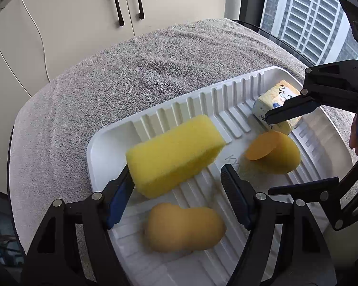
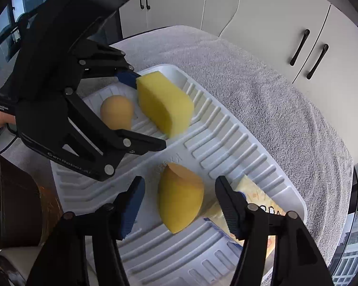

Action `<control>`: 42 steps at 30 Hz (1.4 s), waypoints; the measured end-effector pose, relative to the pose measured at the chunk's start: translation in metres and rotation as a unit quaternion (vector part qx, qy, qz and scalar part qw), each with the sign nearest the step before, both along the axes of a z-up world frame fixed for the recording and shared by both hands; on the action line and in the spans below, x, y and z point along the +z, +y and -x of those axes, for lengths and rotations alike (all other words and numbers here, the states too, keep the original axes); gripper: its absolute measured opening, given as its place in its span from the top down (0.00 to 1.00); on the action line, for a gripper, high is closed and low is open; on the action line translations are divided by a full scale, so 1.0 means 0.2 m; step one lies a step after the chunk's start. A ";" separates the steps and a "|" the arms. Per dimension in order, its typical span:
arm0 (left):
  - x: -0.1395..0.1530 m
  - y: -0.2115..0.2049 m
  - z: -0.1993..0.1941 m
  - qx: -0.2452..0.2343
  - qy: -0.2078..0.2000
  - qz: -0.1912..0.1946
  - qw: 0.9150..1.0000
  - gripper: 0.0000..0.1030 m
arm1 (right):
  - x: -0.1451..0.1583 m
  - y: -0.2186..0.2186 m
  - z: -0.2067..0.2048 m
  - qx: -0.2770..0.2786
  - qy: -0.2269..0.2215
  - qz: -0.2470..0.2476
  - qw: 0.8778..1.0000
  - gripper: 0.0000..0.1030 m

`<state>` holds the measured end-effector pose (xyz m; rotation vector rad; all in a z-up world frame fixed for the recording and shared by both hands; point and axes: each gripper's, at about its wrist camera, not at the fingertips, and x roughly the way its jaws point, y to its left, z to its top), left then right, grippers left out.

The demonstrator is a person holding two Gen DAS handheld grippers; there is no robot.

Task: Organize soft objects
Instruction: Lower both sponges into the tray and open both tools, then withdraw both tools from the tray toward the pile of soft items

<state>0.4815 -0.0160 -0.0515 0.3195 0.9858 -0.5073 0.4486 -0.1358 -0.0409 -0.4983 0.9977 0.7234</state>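
here, a white ribbed tray [image 1: 229, 95] holds four soft things. the yellow block sponge [image 1: 174, 155] is blurred and tilted, one end just beside the left gripper's [image 1: 176, 181] left pad, the other pad clear of it, so the jaws stand spread and pinch nothing. a tan peanut-shaped sponge [image 1: 183, 226] lies at the tray's near end, under that gripper. an orange teardrop sponge [image 2: 180, 195] with a flat-cut end rests near the middle, between the spread jaws of the right gripper [image 2: 179, 190], neither pad touching it. a wrapped yellow pack [image 1: 274, 100] with blue print sits in the far corner, partly under the right gripper's finger. the tray lies on a grey towel [image 1: 131, 71] spread over a round table. behind are cream cupboard doors [image 1: 83, 4] with dark handles, and a window [image 1: 305, 14] facing a building.
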 end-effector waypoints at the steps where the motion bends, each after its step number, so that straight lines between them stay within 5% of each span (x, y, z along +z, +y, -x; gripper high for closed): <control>1: 0.01 0.01 0.01 0.001 -0.003 0.002 1.000 0.29 | 0.01 -0.01 0.01 -0.001 0.000 -0.003 1.000 0.34; 4: 0.05 0.03 0.03 0.006 -0.015 0.009 1.000 0.26 | 0.05 -0.04 0.03 -0.006 -0.008 -0.011 1.000 0.31; 9: 0.09 0.09 0.06 0.028 -0.029 0.019 0.999 0.02 | 0.12 -0.11 0.05 -0.029 -0.014 -0.032 0.999 0.24; 14: 0.16 0.19 0.12 0.075 -0.063 0.037 0.995 0.00 | 0.19 -0.20 0.08 -0.055 -0.027 -0.060 0.996 0.00; 27: 0.26 0.34 0.28 0.122 -0.082 0.058 0.987 0.00 | 0.38 -0.48 0.18 -0.142 -0.085 -0.106 0.981 0.00; 42: 0.36 0.53 0.85 0.159 -0.114 0.087 0.977 0.00 | 0.42 -0.68 0.62 -0.199 -0.101 -0.123 0.967 0.00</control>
